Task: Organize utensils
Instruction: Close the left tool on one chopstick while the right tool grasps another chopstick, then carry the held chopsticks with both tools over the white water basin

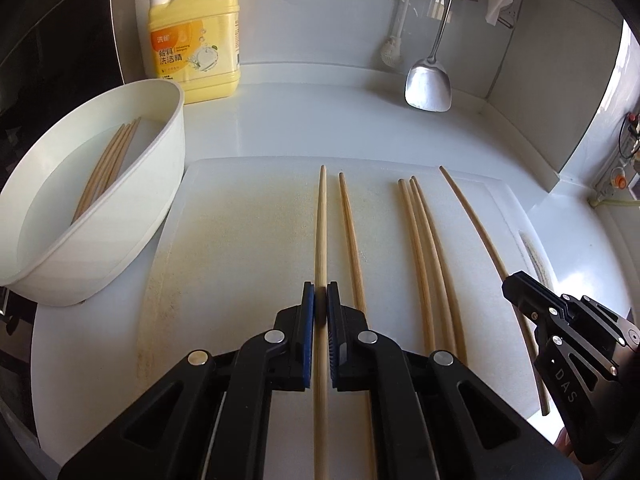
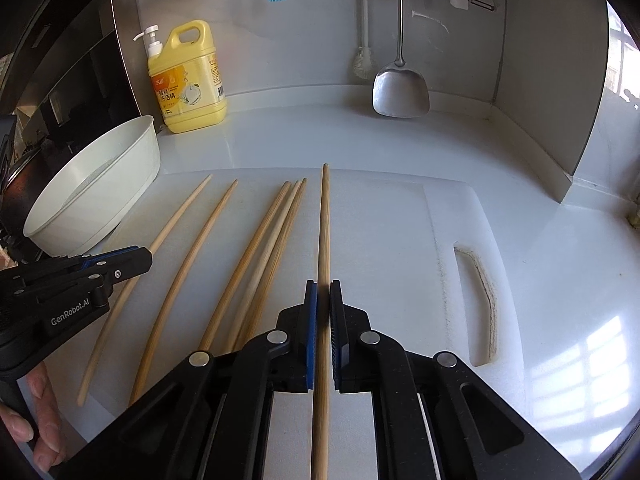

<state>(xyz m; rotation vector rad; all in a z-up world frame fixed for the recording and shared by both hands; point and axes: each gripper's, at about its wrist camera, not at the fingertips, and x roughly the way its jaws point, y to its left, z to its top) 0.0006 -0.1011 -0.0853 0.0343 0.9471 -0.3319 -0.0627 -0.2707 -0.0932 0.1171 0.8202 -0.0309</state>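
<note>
Six wooden chopsticks (image 1: 416, 248) lengthwise on board (image 1: 240, 208)

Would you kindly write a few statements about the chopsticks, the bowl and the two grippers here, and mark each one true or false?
1. The left gripper is shut on a chopstick. True.
2. The right gripper is open and holds nothing. False: it is shut on another chopstick.
3. The white bowl holds several chopsticks. True.
4. The yellow detergent bottle lies on its side on the cutting board. False: it stands upright on the counter behind the bowl, off the cutting board.
5. A metal spatula hangs against the back wall. True.
6. All the chopsticks are in the bowl. False: several lie on the cutting board.
</note>
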